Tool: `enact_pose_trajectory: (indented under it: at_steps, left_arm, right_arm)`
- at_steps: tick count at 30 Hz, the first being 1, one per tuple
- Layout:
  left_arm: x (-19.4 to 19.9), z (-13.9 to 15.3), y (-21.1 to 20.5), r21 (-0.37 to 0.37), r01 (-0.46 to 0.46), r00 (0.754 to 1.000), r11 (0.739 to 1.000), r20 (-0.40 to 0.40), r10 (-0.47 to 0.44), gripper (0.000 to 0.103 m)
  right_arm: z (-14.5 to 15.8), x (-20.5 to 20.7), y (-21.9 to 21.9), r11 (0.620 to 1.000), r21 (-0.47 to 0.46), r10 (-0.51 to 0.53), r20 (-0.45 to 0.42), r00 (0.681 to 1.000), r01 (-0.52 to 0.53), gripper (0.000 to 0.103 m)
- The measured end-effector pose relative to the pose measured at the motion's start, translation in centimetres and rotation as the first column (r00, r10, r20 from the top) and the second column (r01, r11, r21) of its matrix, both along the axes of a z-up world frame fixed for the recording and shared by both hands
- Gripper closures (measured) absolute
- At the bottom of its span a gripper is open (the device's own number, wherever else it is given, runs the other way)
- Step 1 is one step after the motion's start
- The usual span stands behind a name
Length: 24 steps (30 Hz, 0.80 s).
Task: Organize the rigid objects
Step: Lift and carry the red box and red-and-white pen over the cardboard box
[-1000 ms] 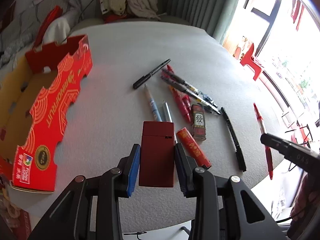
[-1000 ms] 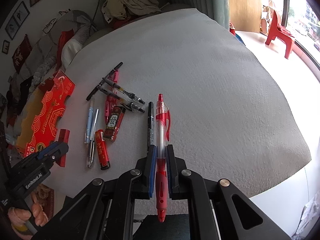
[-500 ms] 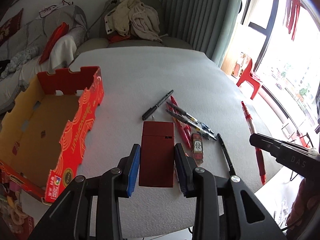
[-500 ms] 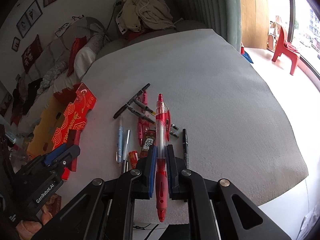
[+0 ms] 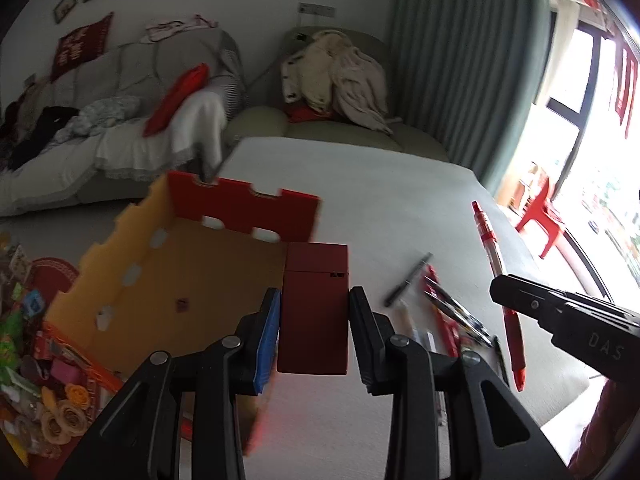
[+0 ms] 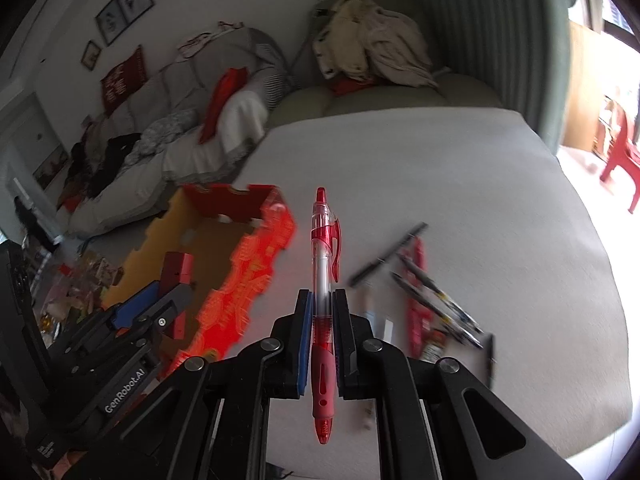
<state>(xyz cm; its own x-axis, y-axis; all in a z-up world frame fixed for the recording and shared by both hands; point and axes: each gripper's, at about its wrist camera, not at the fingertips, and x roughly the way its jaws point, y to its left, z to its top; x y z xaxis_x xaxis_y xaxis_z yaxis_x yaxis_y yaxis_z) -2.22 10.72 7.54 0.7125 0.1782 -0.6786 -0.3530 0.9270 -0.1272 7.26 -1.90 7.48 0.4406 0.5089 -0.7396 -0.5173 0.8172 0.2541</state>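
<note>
Over the counter's left edge, by the box, our left hand-held gripper pinches a stiff, light case mid-body, our right hand-held gripper pinches a slim, slippery pen near its grip.

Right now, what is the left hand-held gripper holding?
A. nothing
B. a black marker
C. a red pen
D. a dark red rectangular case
D: in the left wrist view the left hand-held gripper has its pads pressed on both sides of the dark red rectangular case.
</note>
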Motion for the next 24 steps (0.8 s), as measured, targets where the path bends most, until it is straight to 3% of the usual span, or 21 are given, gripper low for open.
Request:
enact_pose_trajectory:
  at_steps: [8,13,24]
  left_arm:
    - [-1.5,-0.1,8.2,0.032,-0.182,0.983,0.983,-0.01,0.183,0.066]
    - [-1.9,-0.9,11.8,0.044,-0.245,0.969,0.968,-0.028,0.247,0.066]
    - [-0.1,-2.9,13.7,0.04,-0.256,0.964,0.966,-0.069,0.258,0.066]
  right_arm:
    - [0.0,0.4,9.9,0.986,0.057,0.157,-0.021,0.987,-0.156,0.092]
    - [-0.9,0.6,14.8,0.973,0.057,0.226,-0.038,0.974,-0.223,0.092]
    - [-2.8,1.3,18.4,0.97,0.046,0.243,-0.073,0.967,-0.24,0.092]
